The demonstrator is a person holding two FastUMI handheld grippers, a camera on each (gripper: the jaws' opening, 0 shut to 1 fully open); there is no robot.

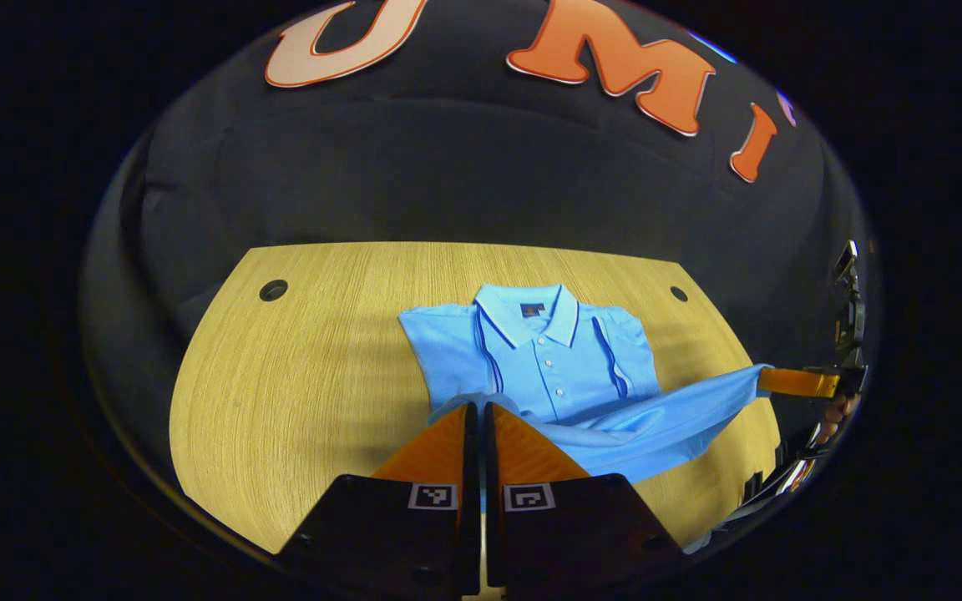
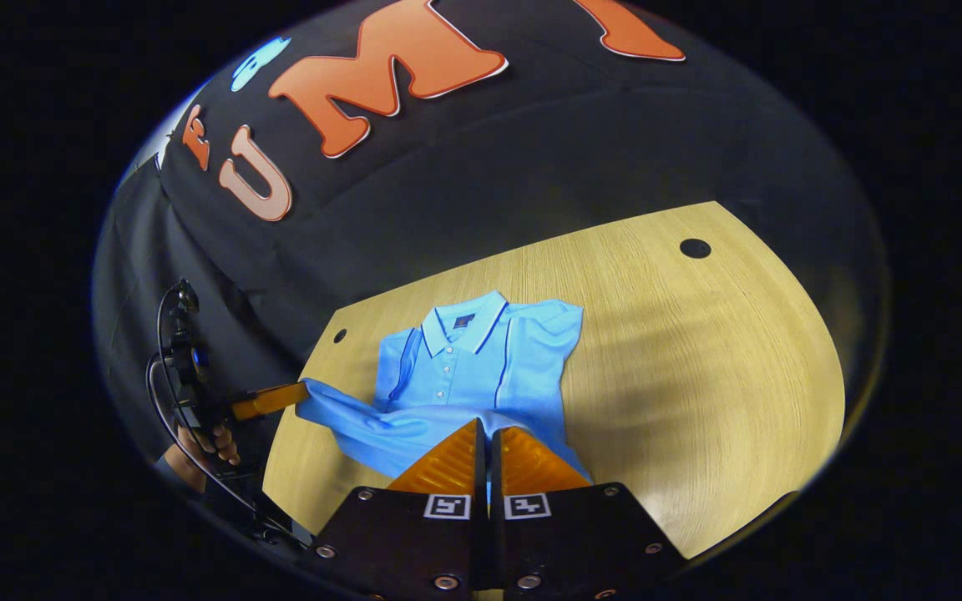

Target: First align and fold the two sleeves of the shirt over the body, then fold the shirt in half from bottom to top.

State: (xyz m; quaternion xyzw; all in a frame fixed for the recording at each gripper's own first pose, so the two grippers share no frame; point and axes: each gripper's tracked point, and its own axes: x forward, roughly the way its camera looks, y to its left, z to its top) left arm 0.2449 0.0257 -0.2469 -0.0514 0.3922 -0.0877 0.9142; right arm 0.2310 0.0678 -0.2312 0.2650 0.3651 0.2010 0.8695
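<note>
Nearest the lens in the left gripper view, the left gripper (image 1: 478, 409) has its fingers pressed together on the bottom hem (image 1: 615, 438) of the shirt (image 1: 552, 359); in the right gripper view, the right gripper (image 2: 483, 430) is likewise pinched shut on the same hem at its other corner. The left gripper view also catches the right gripper off to the side, drawing its corner out taut, and the right gripper view shows the left one doing the same. Between the two grips the hem hangs raised above the table (image 1: 306, 384), sagging in a shallow curve.

Beyond the hem, the shirt body lies flat, front up, with the placket buttons (image 1: 549, 366) showing and both sleeves already folded inward over the chest. Farthest lies the collar (image 1: 529, 313), towards the booth wall.

The fabric appears light, limp and easily creased. It will likely droop wherever unsupported and may drag the lower layers if pulled fast. The two hem corners are the sensible holds; keeping them level and equally tensioned should carry the fold evenly to the collar.
</note>
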